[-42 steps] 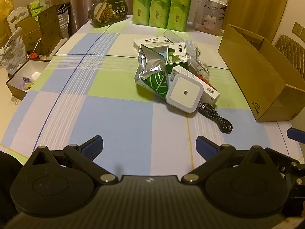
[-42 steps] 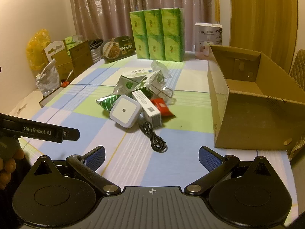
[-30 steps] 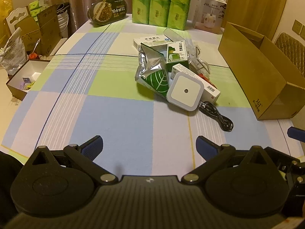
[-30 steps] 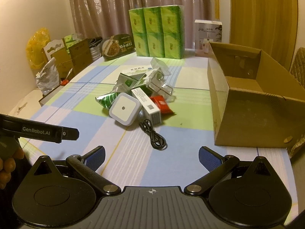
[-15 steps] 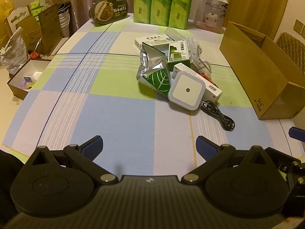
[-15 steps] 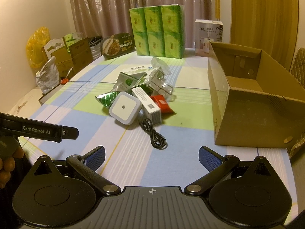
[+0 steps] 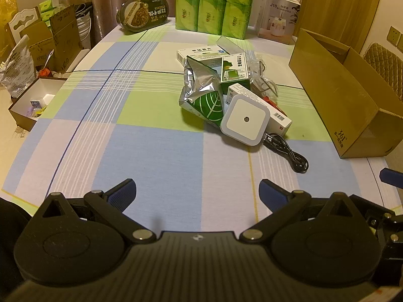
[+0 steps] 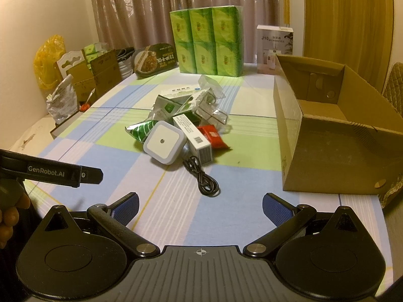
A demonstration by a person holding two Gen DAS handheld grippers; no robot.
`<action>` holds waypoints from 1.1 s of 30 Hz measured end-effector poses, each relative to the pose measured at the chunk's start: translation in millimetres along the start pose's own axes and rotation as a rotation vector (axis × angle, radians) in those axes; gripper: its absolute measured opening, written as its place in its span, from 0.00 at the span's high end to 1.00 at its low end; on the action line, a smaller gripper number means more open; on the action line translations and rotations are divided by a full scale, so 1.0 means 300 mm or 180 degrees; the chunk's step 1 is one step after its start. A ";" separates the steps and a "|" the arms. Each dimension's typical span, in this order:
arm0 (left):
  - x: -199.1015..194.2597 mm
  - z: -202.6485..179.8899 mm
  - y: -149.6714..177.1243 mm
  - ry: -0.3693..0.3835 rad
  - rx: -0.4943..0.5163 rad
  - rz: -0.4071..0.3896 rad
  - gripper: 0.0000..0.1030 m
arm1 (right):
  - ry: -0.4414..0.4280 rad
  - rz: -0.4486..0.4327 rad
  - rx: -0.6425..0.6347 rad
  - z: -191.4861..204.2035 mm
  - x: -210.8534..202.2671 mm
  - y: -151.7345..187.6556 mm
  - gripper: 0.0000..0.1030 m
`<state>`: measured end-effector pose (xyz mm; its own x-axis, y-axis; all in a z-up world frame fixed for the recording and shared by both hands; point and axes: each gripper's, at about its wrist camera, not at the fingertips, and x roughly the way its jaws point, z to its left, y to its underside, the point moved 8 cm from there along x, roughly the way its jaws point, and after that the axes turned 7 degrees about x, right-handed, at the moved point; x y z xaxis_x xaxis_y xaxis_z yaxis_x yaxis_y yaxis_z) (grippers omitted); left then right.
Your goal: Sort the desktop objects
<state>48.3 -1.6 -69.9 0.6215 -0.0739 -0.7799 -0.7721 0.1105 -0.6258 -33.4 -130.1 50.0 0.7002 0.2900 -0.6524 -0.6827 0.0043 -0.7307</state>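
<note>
A pile of small items lies mid-table: a square white night light (image 7: pixel 245 120) (image 8: pixel 164 142), a green and silver foil pouch (image 7: pixel 204 95) (image 8: pixel 140 128), a long white box (image 7: pixel 275 114) (image 8: pixel 196 138), a red packet (image 8: pixel 213 136), green medicine boxes (image 7: pixel 235 69) and a coiled black cable (image 7: pixel 289 152) (image 8: pixel 203 177). An open cardboard box (image 7: pixel 335 93) (image 8: pixel 330 128) stands to the right of the pile. My left gripper (image 7: pixel 197 192) and right gripper (image 8: pixel 200 207) both hover open over the near table, short of the pile, holding nothing.
At the table's far end stand green tissue packs (image 8: pixel 206 41), a white humidifier box (image 8: pixel 274 47) and an oval food tub (image 8: pixel 155 59). Cartons and bags (image 7: pixel 37 50) crowd the left side off the table. A hand (image 8: pixel 10 214) holds the left gripper's body (image 8: pixel 54 171).
Both views have shifted slightly; the pile sits a little lower and nearer in the frames. The fingers of both grippers stay spread the same.
</note>
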 end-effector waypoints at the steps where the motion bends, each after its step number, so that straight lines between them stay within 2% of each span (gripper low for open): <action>1: 0.000 0.000 0.000 0.0002 0.0002 0.0000 0.01 | 0.0001 0.0004 0.0001 -0.001 0.000 0.001 0.02; 33: 0.018 -0.006 0.000 0.0064 0.0095 0.0043 0.01 | -0.0136 0.0120 -0.0107 0.011 0.043 0.004 0.02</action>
<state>51.4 -3.7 -74.0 0.6081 -0.0921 -0.7885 -0.7759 0.1412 -0.6148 -26.0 -123.1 41.4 0.6639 0.3301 -0.6710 -0.7006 -0.0392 -0.7125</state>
